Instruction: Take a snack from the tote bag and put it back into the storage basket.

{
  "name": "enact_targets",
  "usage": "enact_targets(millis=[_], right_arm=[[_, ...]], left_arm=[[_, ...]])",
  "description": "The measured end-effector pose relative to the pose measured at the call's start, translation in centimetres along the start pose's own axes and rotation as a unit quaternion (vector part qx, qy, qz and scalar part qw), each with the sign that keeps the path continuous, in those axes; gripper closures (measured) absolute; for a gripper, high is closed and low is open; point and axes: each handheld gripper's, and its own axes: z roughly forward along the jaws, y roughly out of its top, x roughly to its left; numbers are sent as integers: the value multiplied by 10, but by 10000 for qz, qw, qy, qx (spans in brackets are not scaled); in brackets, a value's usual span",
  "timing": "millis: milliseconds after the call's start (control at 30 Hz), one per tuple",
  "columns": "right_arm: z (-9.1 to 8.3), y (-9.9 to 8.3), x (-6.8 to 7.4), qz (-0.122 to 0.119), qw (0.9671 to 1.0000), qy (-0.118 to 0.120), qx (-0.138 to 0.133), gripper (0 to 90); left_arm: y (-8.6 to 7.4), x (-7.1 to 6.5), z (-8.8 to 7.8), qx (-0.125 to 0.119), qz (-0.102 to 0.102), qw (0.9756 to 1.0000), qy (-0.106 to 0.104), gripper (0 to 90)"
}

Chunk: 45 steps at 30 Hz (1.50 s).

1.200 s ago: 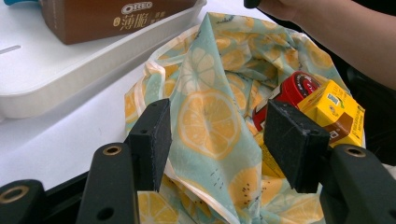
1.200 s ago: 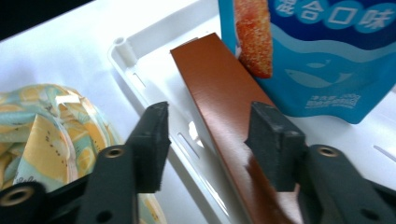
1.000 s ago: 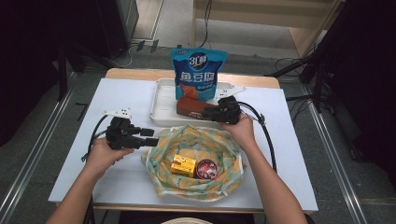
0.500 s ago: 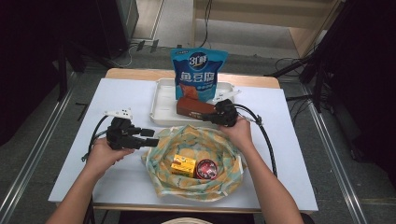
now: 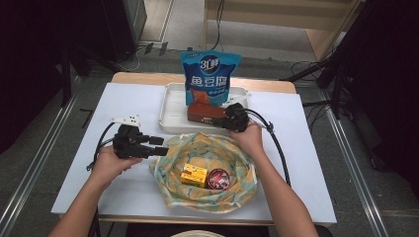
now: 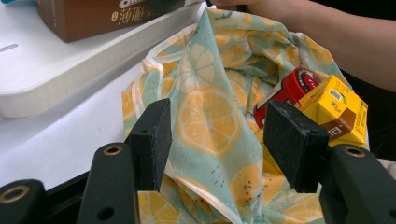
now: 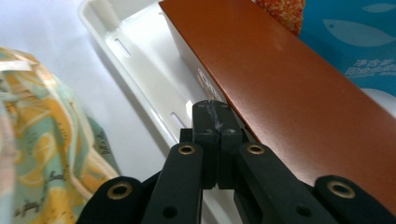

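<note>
A lemon-print cloth bag (image 5: 232,195) lies open at the table's front, with a yellow carton (image 5: 193,175) and a red round tin (image 5: 217,178) inside. My left gripper (image 5: 162,146) is open at the bag's left rim. In the left gripper view the left gripper (image 6: 217,140) has a fold of the cloth (image 6: 205,116) between its jaws, the tin (image 6: 294,84) and carton (image 6: 336,107) beyond. My right gripper (image 5: 222,120) is shut and empty, tips against the near side of a brown box (image 5: 203,112) in the white tray (image 5: 170,111). The right gripper (image 7: 217,123) meets the box (image 7: 289,88) low on its side.
A blue snack pouch (image 5: 210,74) stands at the tray's back edge. Black cables trail from both grippers across the white tabletop (image 5: 306,148). A small white tag (image 5: 126,119) lies behind the left gripper. The person's forearms come in from the front.
The right gripper has slid a little to the left, closer along the brown box. The left gripper has stayed at the bag's rim.
</note>
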Motion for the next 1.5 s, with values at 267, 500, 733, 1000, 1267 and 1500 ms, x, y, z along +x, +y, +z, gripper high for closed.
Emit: enact_targets(millis=[267,500,733,1000,1267,1500], right_arm=[[3,3,-3,126,9999,-81,-3,900],[7,6,-6,199,9997,-113,-41,900],[12,8,-7,242,9996,-112,-25,900],[20,17,-9,212,9996,-159,109,900],[22,19,-11,260,9992,-306,49,900],[24,21,-15,304,9986,-430,1,900]], left_arm=[[0,0,0,-3,-7,10000,2,425],[0,1,0,2,-6,10000,5,426],[0,1,0,10,2,10000,6,426],[0,1,0,-10,-14,10000,-3,426],[0,1,0,-13,4,10000,-14,426],[0,0,1,-2,-3,10000,-10,426]])
